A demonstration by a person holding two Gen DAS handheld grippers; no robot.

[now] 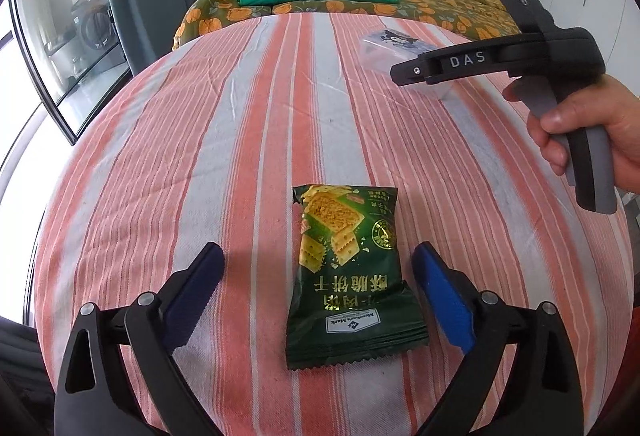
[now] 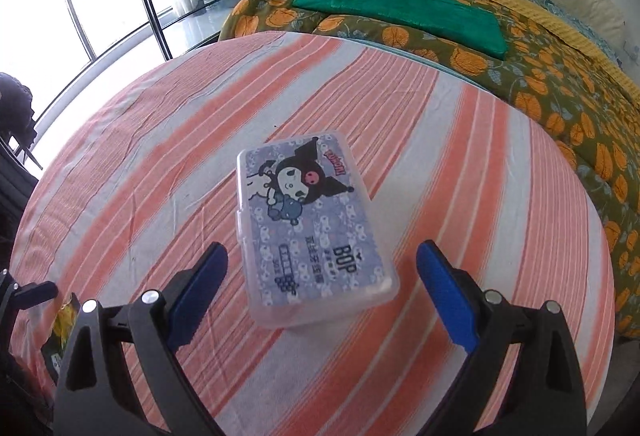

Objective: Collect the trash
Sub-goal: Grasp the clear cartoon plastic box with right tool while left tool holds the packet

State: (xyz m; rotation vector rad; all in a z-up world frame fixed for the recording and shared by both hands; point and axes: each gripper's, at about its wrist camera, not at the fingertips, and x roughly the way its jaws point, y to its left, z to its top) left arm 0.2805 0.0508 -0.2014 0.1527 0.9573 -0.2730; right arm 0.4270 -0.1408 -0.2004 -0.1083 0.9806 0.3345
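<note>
Two candidate items lie on the striped bedsheet (image 1: 248,108): a green cracker packet (image 1: 346,276) and a clear plastic case with a cartoon sticker (image 2: 310,224), well apart from each other. Packet lies flat, face up, crimped end toward the left wrist camera, between the blue pads of the left gripper (image 1: 318,290) but touching neither. Left jaws are spread wide, nothing held. No bin or bag in either view, so I can't tell where trash is meant to go.

Case sits flat, lid closed, ahead of and partly between the fingers of the right gripper (image 2: 322,290), which is also released, pads clear of the case on both sides. From the left wrist view, the right tool hovers above the case, a hand (image 1: 580,124) on its grey handle.

Beyond the sheet: an orange-flowered quilt (image 2: 560,84) with a folded green cloth (image 2: 400,8) on top, windows at left.

Step, my read: packet looks like it's been set down or not yet picked; right side is lining up on the case. Next move probably needs the right gripper lowered over the case's narrow sides, then closed. Case is slick and hard, so an off-centre pinch could slip.
</note>
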